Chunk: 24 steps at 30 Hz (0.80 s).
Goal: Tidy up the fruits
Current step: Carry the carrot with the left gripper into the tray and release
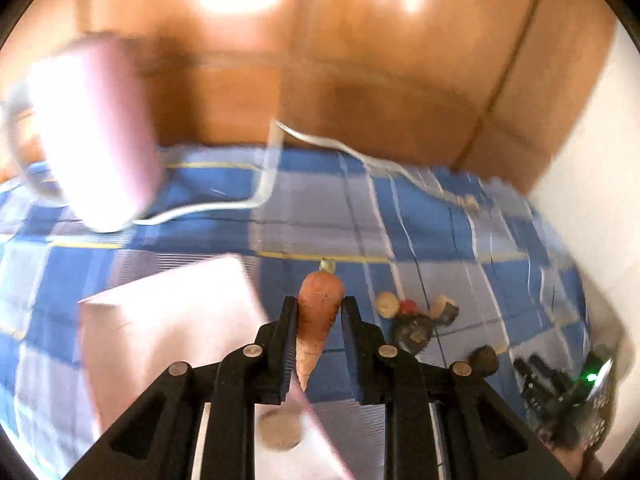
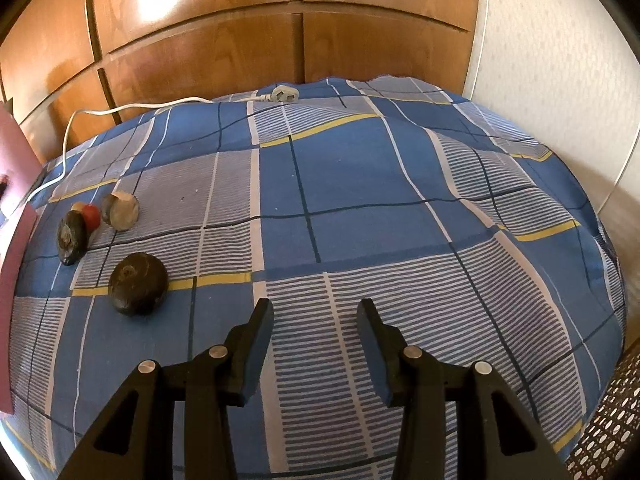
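My left gripper point(image 1: 319, 306) is shut on an orange carrot point(image 1: 318, 316), held thick end forward above the blue checked bedspread point(image 1: 420, 216), beside a pink box point(image 1: 172, 312). The left view is motion-blurred. My right gripper point(image 2: 316, 312) is open and empty above the bedspread point(image 2: 360, 200). To its left lie a dark round fruit point(image 2: 138, 284), a dark oval fruit point(image 2: 72, 238), a small red fruit point(image 2: 91, 216) and a cut brown fruit point(image 2: 120, 210). The same cluster shows blurred in the left view point(image 1: 414, 322).
A second pink box point(image 1: 96, 132) stands at the back left. A pink box edge point(image 2: 16, 208) shows at the left. A white cable point(image 2: 120, 110) with a plug point(image 2: 284, 94) lies along the bed's far edge. Wooden wardrobe doors point(image 2: 240, 40) stand behind; a white wall point(image 2: 560, 60) right.
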Each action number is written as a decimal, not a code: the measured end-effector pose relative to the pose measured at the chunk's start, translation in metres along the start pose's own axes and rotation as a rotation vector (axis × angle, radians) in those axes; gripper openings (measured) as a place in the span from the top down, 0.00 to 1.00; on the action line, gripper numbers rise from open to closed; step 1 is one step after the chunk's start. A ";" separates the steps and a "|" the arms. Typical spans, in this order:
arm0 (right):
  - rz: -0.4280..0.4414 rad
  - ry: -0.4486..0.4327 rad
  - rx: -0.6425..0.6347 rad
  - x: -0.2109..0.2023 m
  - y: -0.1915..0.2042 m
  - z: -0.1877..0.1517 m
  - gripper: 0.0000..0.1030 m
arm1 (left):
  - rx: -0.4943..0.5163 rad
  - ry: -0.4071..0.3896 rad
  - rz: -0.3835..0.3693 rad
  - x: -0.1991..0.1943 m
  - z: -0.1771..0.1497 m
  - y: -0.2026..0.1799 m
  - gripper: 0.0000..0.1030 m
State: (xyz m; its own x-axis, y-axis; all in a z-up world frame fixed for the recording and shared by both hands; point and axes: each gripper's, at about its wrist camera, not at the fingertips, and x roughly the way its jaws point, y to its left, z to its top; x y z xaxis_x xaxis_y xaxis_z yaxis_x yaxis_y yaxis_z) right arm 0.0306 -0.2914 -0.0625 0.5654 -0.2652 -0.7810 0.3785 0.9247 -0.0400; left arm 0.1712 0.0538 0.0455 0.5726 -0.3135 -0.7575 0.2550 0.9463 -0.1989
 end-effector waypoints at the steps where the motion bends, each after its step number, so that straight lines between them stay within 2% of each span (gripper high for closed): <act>1: -0.002 -0.001 -0.003 0.000 0.001 0.000 0.57 | -0.033 -0.023 0.006 -0.012 -0.003 0.010 0.79; 4: -0.001 -0.002 -0.004 0.000 0.001 -0.001 0.57 | -0.156 -0.068 0.022 -0.040 -0.024 0.047 0.79; 7: 0.000 -0.006 0.000 -0.001 0.000 -0.002 0.57 | -0.258 -0.074 0.043 -0.056 -0.053 0.081 0.79; 13: -0.016 -0.009 -0.012 -0.001 0.002 -0.002 0.57 | -0.373 -0.016 0.051 -0.045 -0.104 0.112 0.79; 17: -0.033 -0.011 -0.026 -0.002 0.004 -0.003 0.57 | -0.377 -0.027 0.028 -0.037 -0.103 0.105 0.78; 19: -0.038 -0.010 -0.030 -0.002 0.005 -0.003 0.57 | -0.351 -0.053 0.036 -0.033 -0.094 0.101 0.78; 24: -0.051 -0.004 -0.042 -0.002 0.007 -0.002 0.57 | -0.332 -0.056 0.070 -0.012 -0.077 0.099 0.77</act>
State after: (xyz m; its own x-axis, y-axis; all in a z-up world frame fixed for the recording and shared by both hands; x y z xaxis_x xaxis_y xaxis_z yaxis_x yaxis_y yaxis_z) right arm 0.0309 -0.2844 -0.0628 0.5491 -0.3132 -0.7748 0.3755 0.9207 -0.1061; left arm 0.1299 0.1574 -0.0130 0.6243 -0.2418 -0.7428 -0.0491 0.9369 -0.3462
